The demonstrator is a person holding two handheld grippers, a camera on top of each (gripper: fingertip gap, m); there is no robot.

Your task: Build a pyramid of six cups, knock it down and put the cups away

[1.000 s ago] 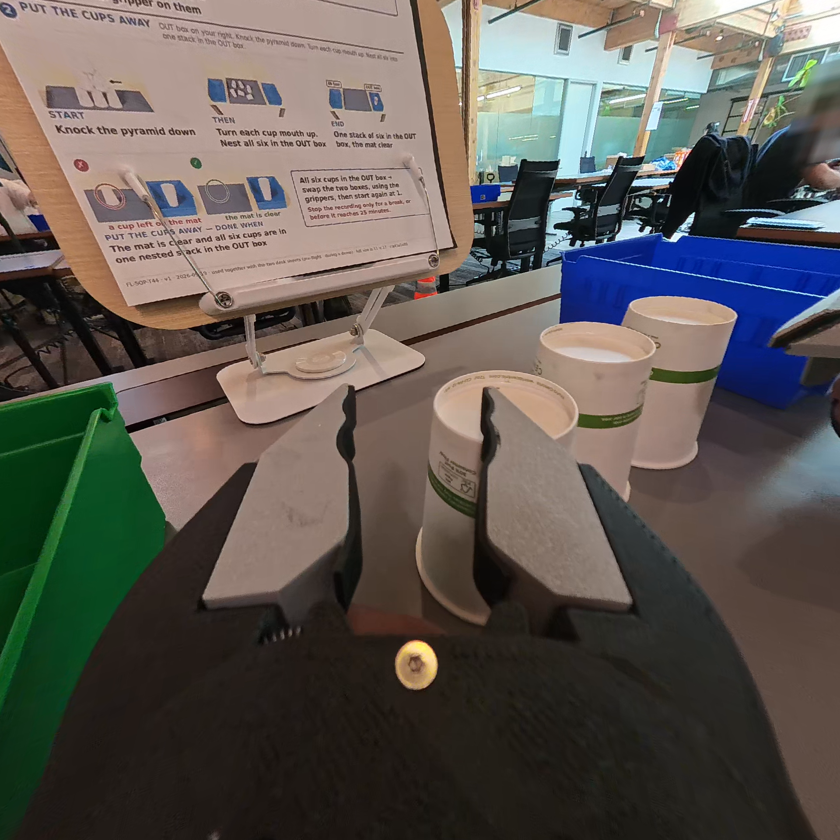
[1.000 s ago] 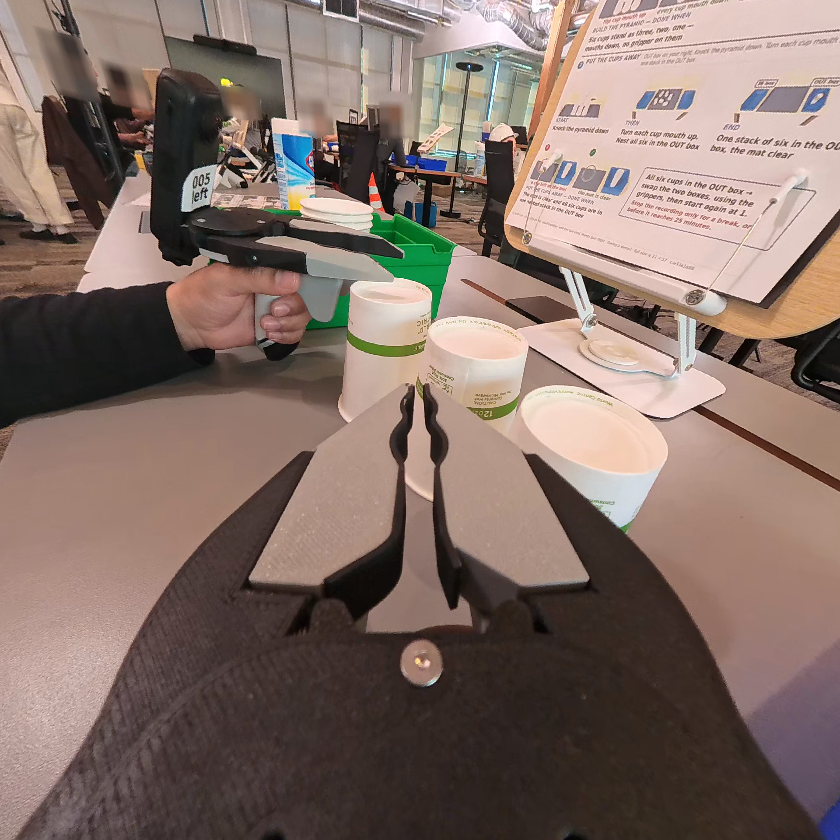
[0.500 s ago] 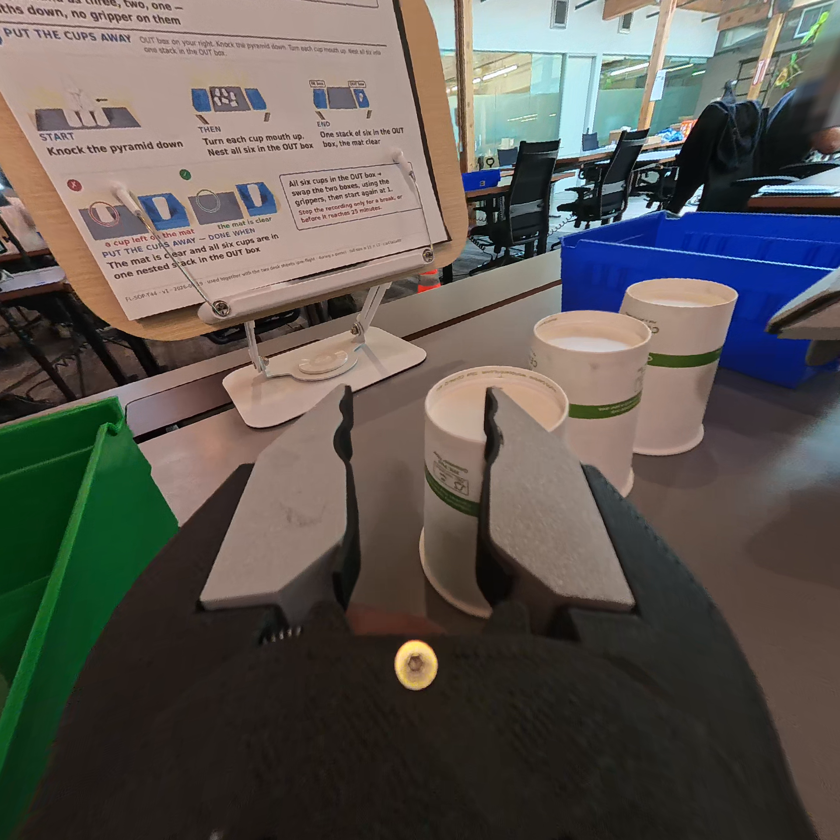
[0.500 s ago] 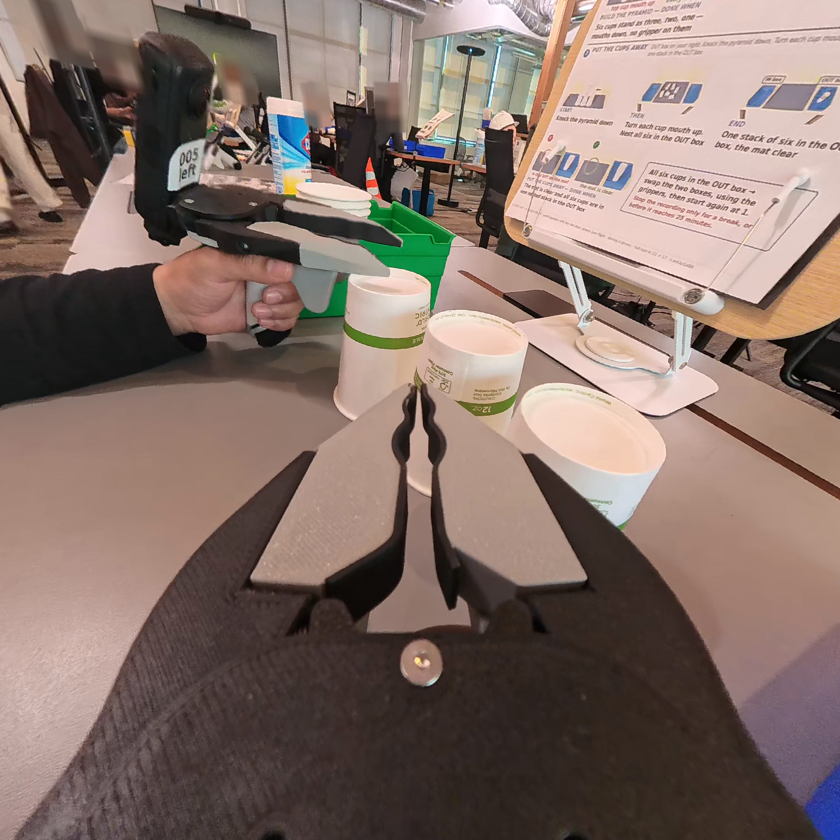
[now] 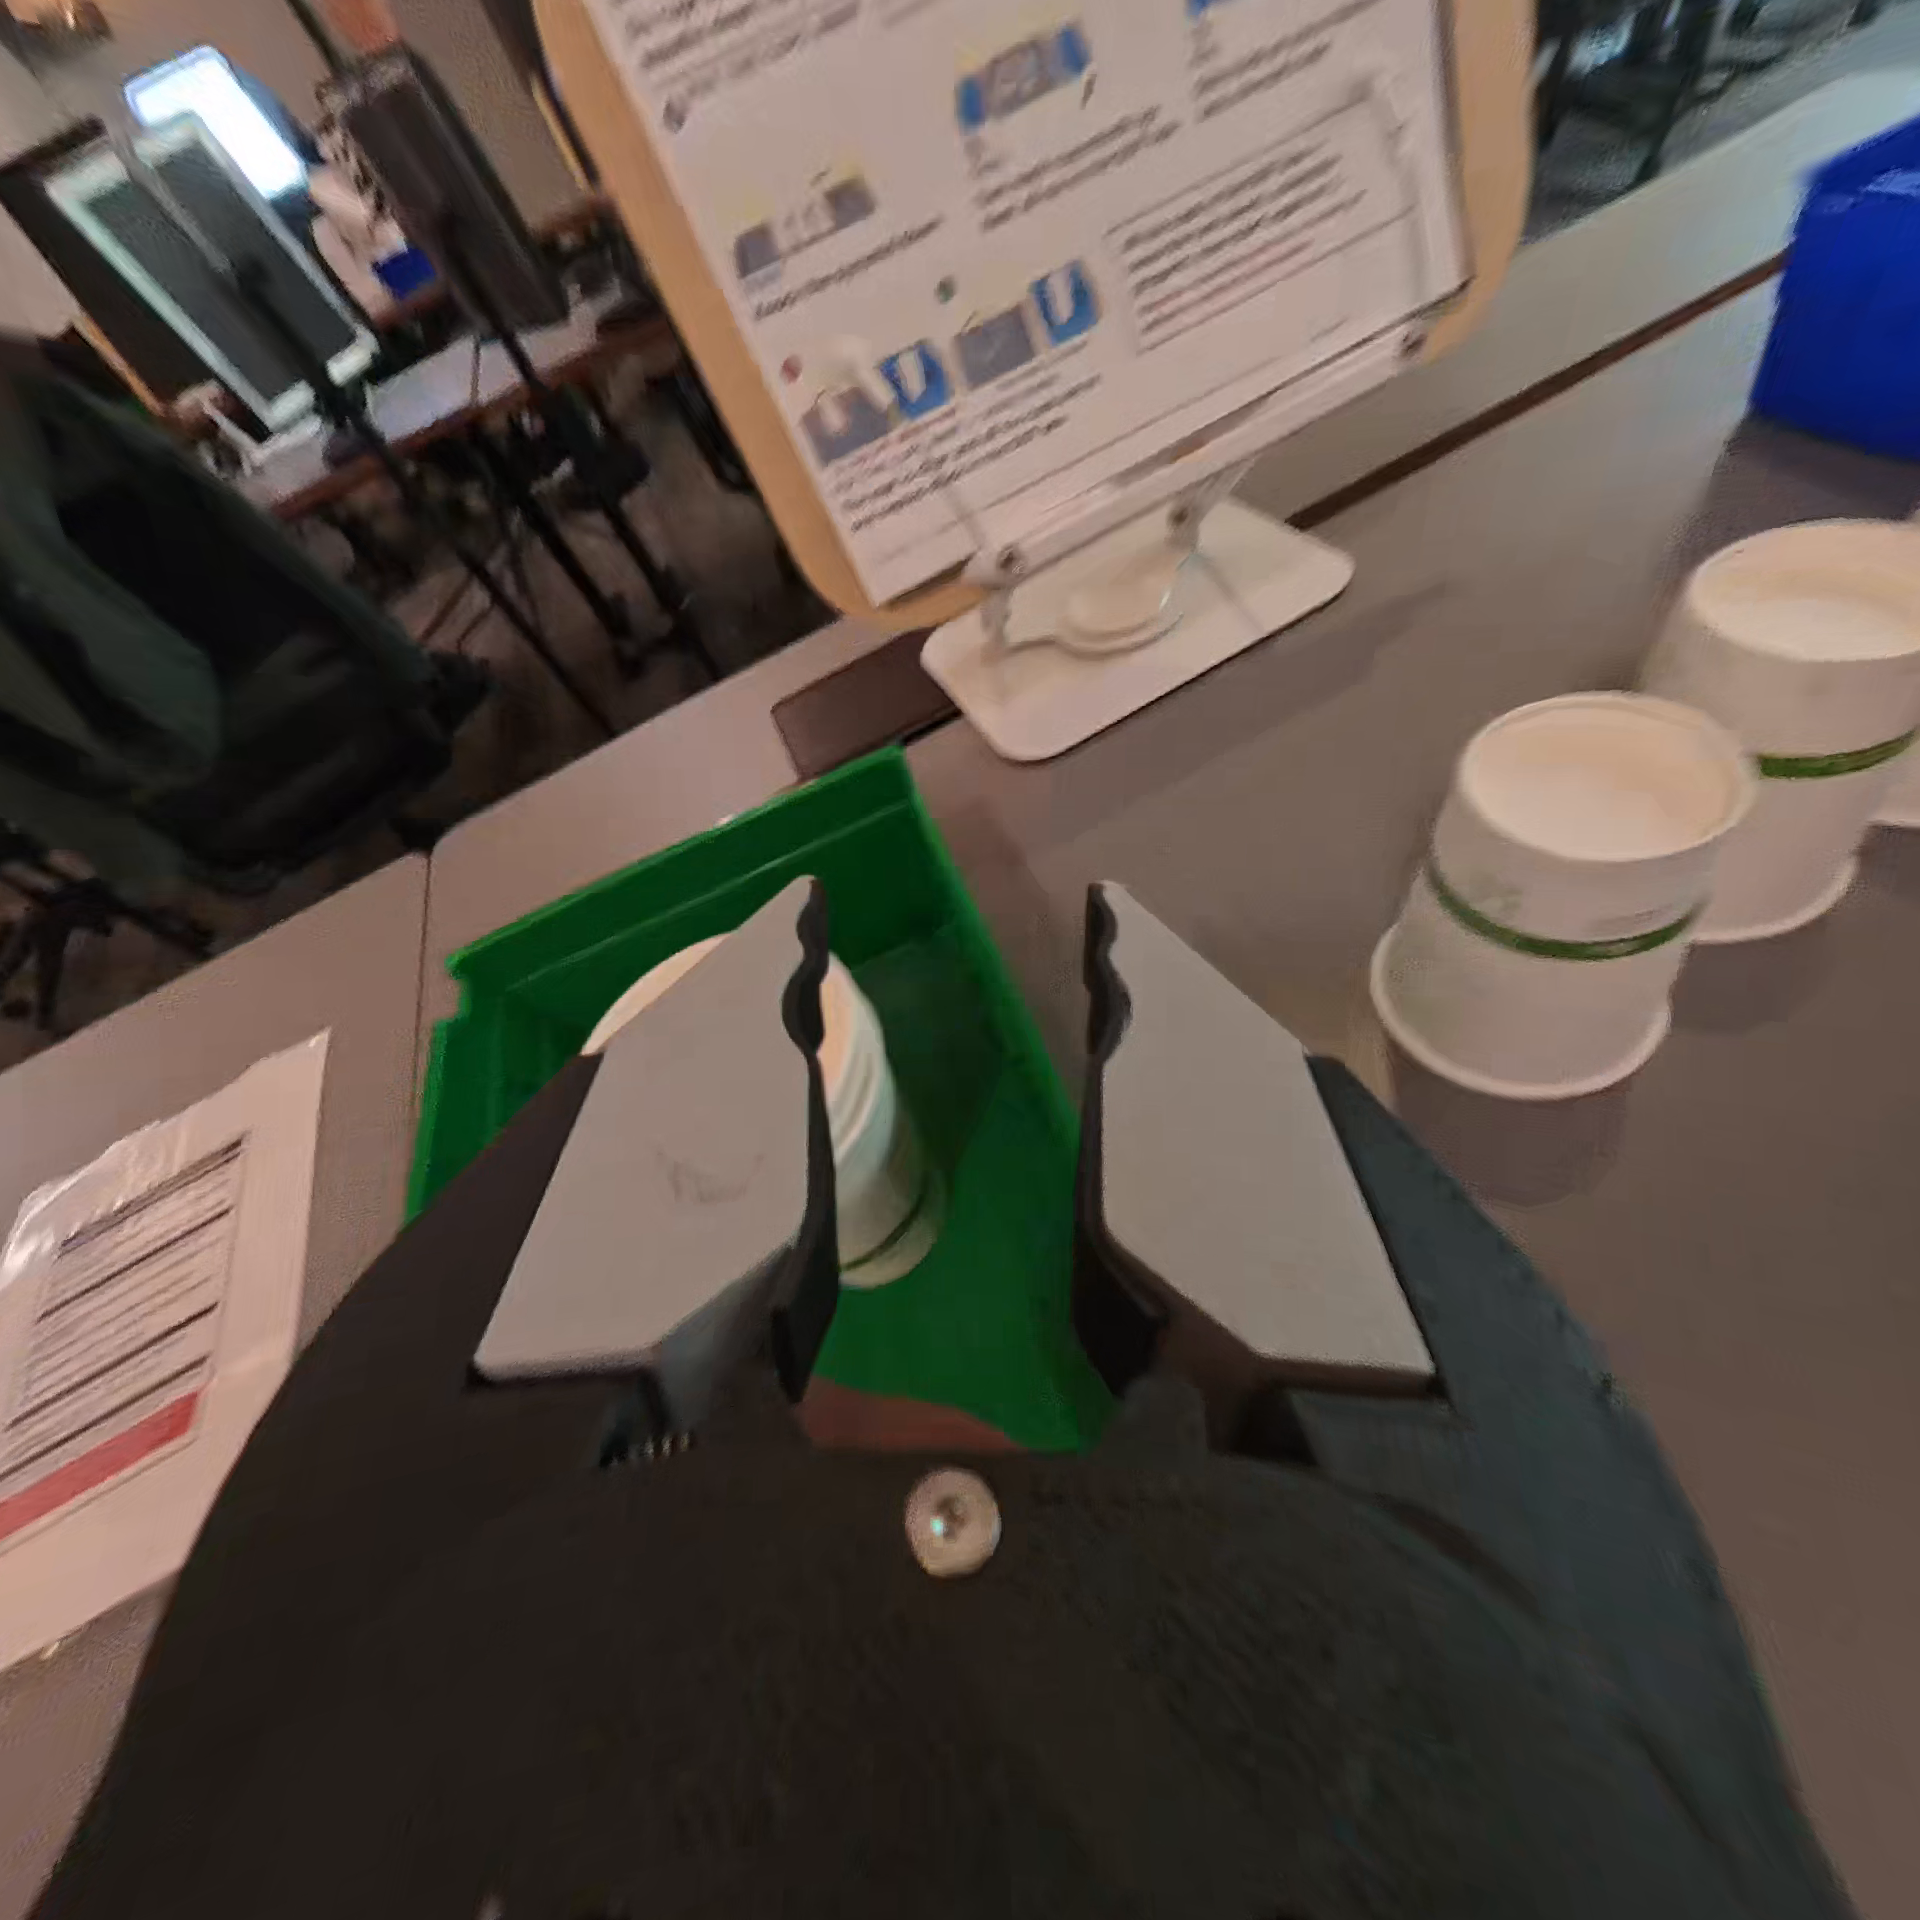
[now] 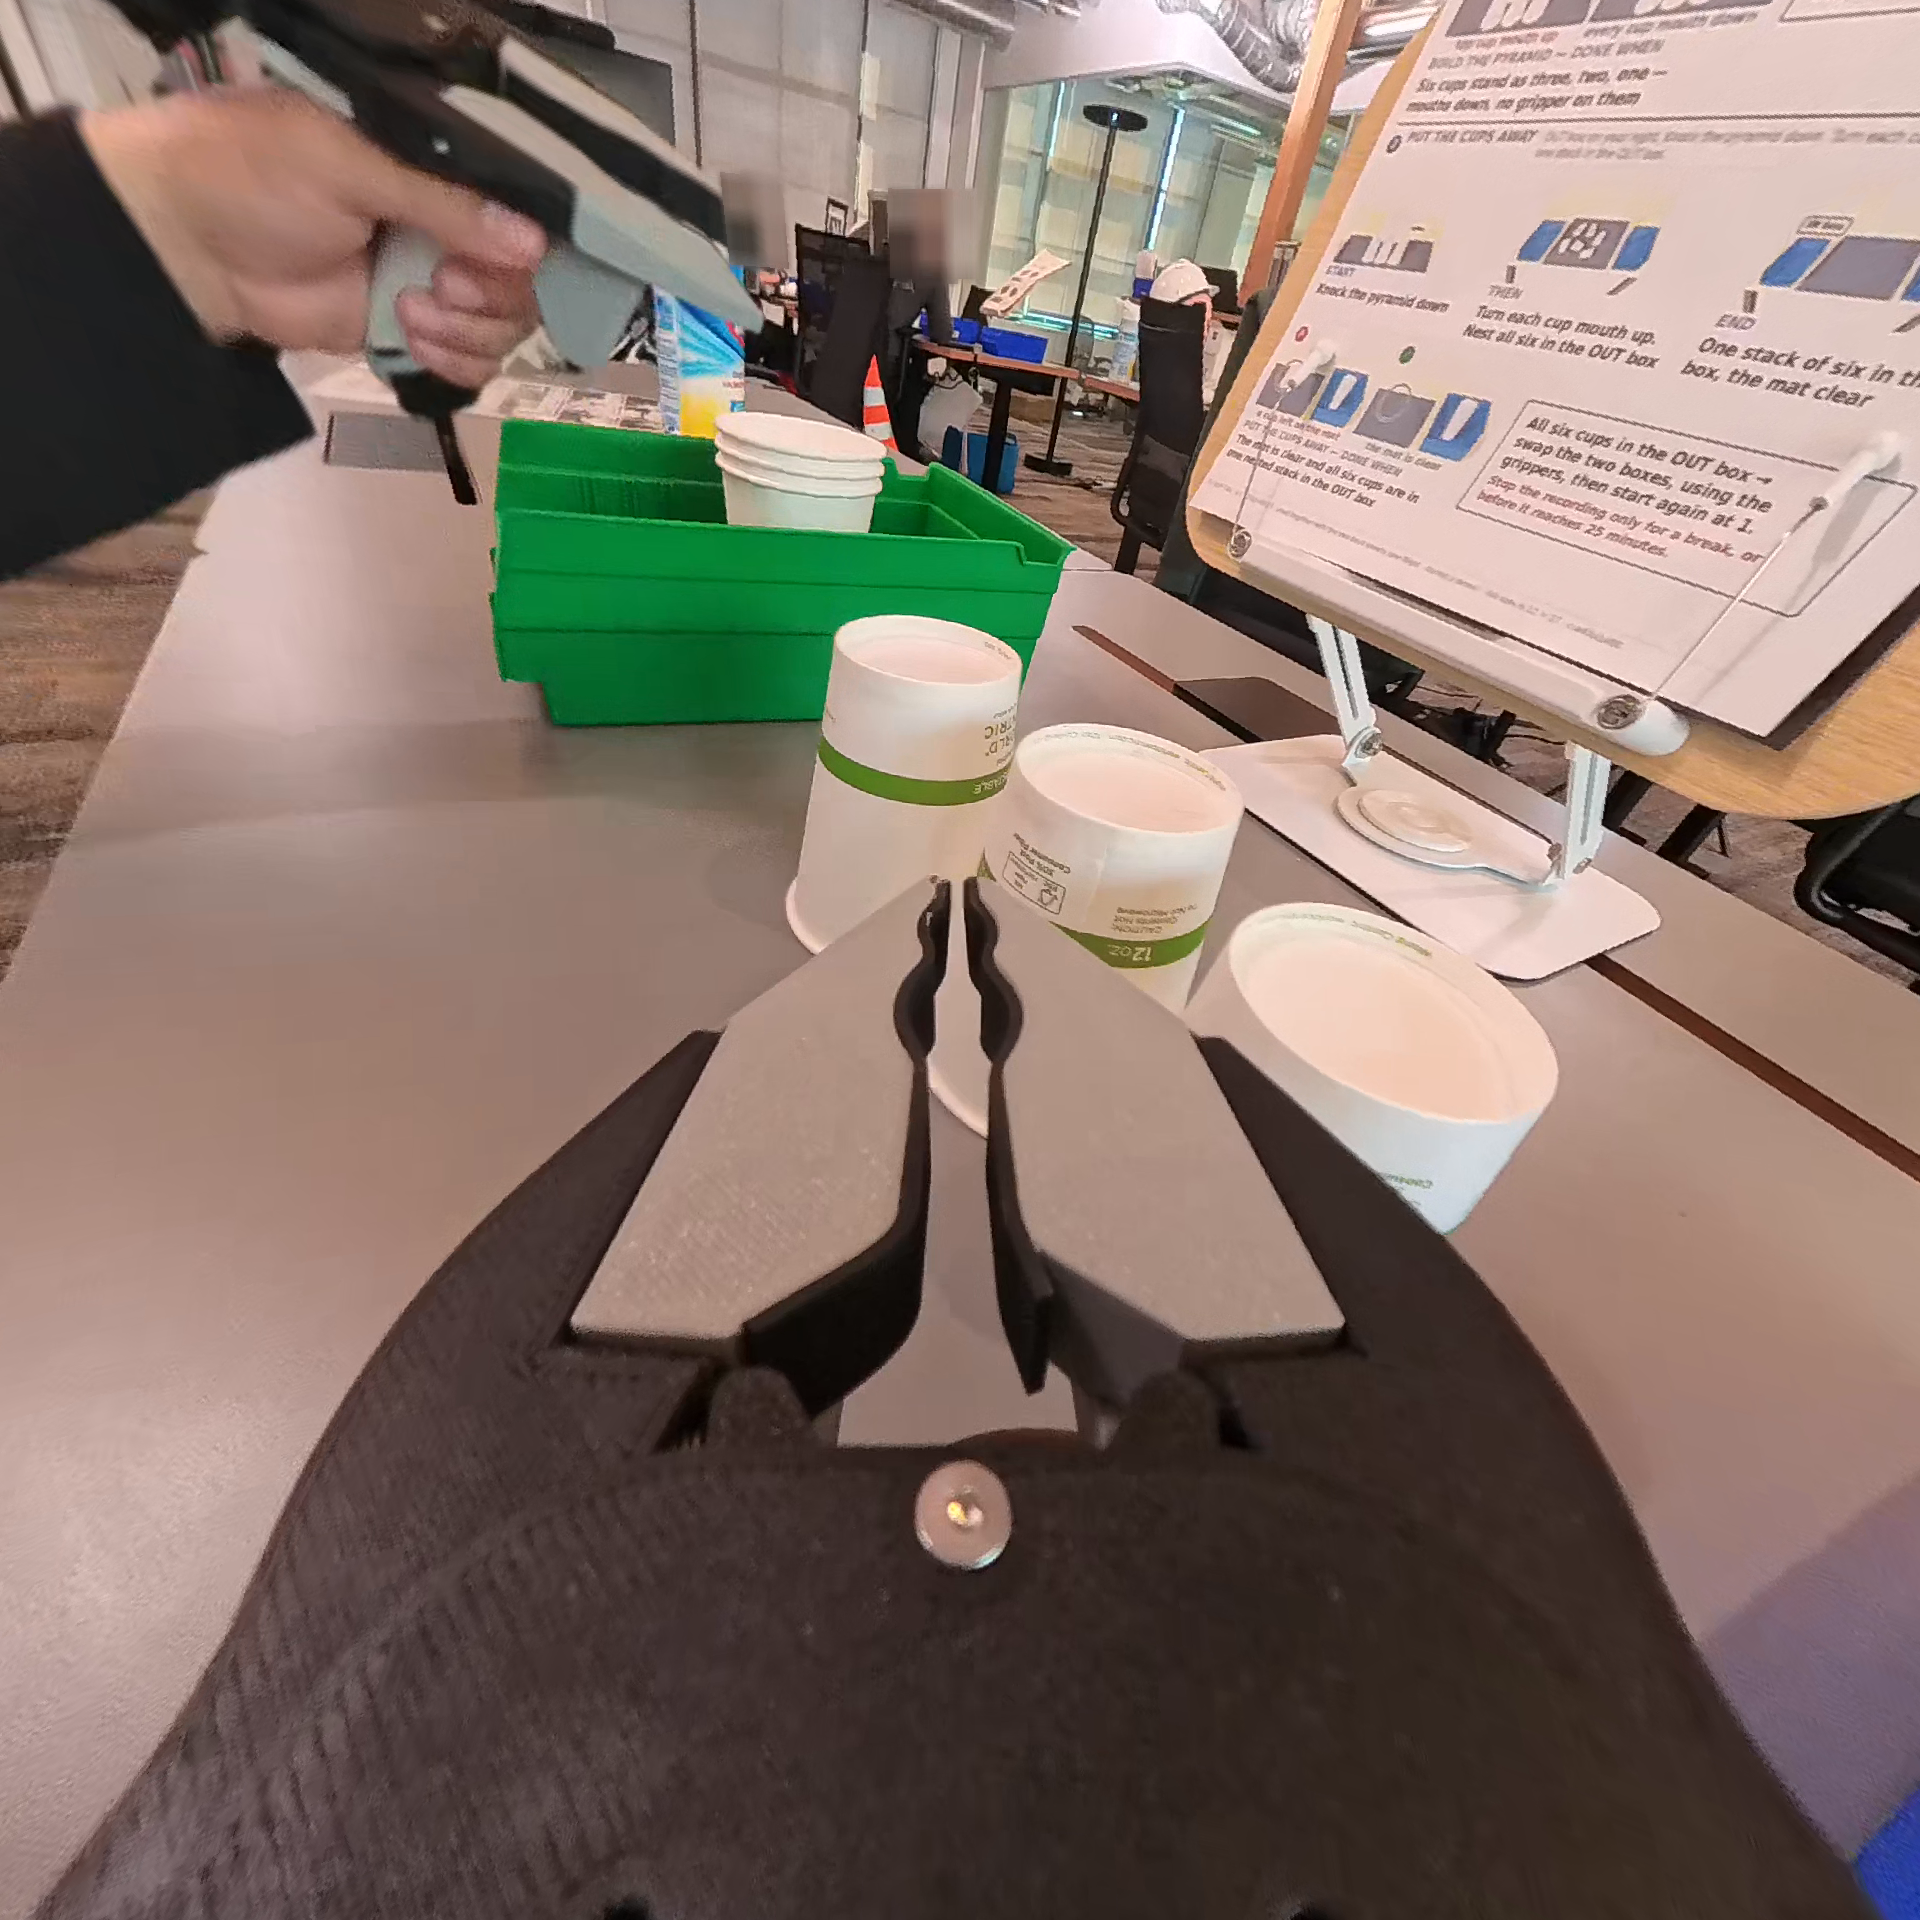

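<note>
Three white paper cups with green bands stand mouth down in a row on the grey table: the far cup (image 6: 904, 748), the middle cup (image 6: 1122, 831) and the near cup (image 6: 1392, 1049). Two of them show in the left wrist view (image 5: 1558, 904). A nested stack of cups (image 5: 868, 1101) stands in the green bin (image 5: 935, 1320), and also shows in the right wrist view (image 6: 800, 468). My left gripper (image 5: 956, 914) is open and empty, hovering over the bin with the stack just left of its gap. My right gripper (image 6: 951, 894) is shut and empty, just short of the middle cup.
An instruction board on a white stand (image 6: 1610, 364) is behind the cups. A blue bin (image 5: 1849, 312) sits at the far right. A printed sheet (image 5: 125, 1299) lies left of the green bin (image 6: 769, 603). A hand holds the left gripper (image 6: 623, 239) high above that bin. To the middle cup (image 6: 1122, 831): right tips about 6 cm, left tips about 25 cm.
My left gripper has swung left and up, away from the row of cups to above the green bin, and its jaws have opened wider. My right gripper has barely moved.
</note>
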